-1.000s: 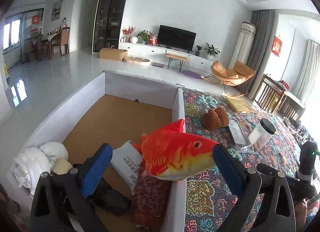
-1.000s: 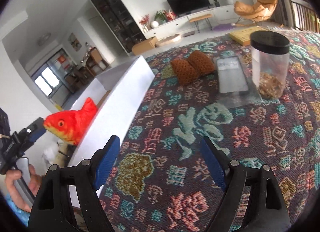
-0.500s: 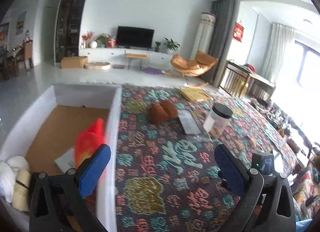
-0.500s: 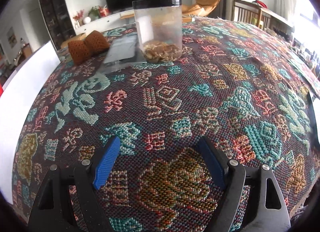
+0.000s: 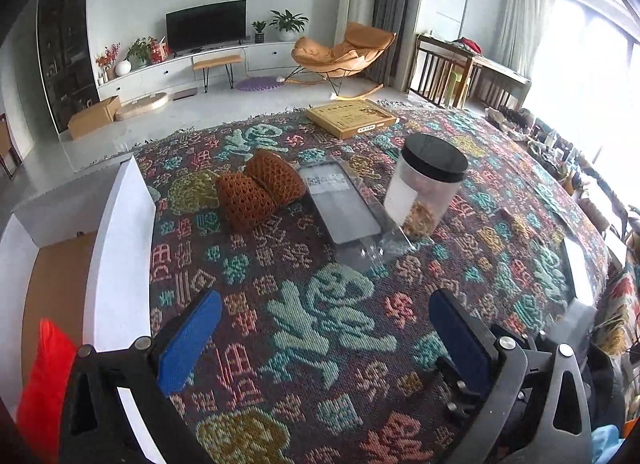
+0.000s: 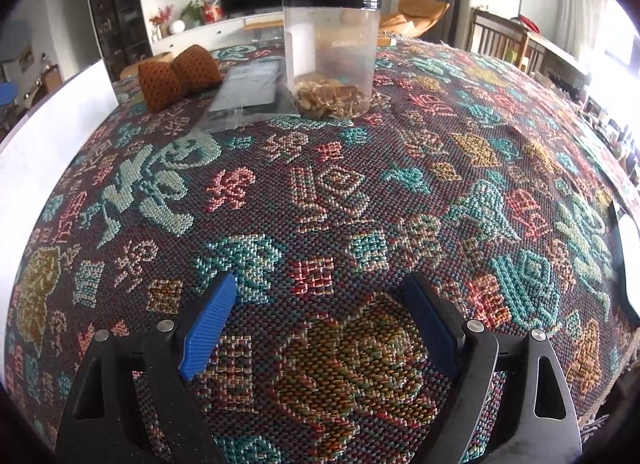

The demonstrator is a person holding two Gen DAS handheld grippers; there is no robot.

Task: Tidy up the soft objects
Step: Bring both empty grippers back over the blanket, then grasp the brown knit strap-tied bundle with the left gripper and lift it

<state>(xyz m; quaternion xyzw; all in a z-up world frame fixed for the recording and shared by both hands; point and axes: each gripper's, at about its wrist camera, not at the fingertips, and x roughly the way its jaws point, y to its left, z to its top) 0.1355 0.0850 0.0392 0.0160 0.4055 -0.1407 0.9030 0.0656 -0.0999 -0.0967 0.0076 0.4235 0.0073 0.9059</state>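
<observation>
Brown knitted roll lies beside the plastic jar — both grippers, left gripper and right gripper, gape empty — a careless reach could topple it.

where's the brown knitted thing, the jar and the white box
brown knitted thing [image 5: 260,189]: left wrist view, middle of its knit.
jar [image 6: 330,44]: right wrist view, clear wall.
white box [image 5: 120,248]: left wrist view, side wall.

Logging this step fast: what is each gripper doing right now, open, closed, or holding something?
Left gripper: open, holding nothing, over the patterned cloth.
Right gripper: open, holding nothing; its jaws have just been opening.
</observation>
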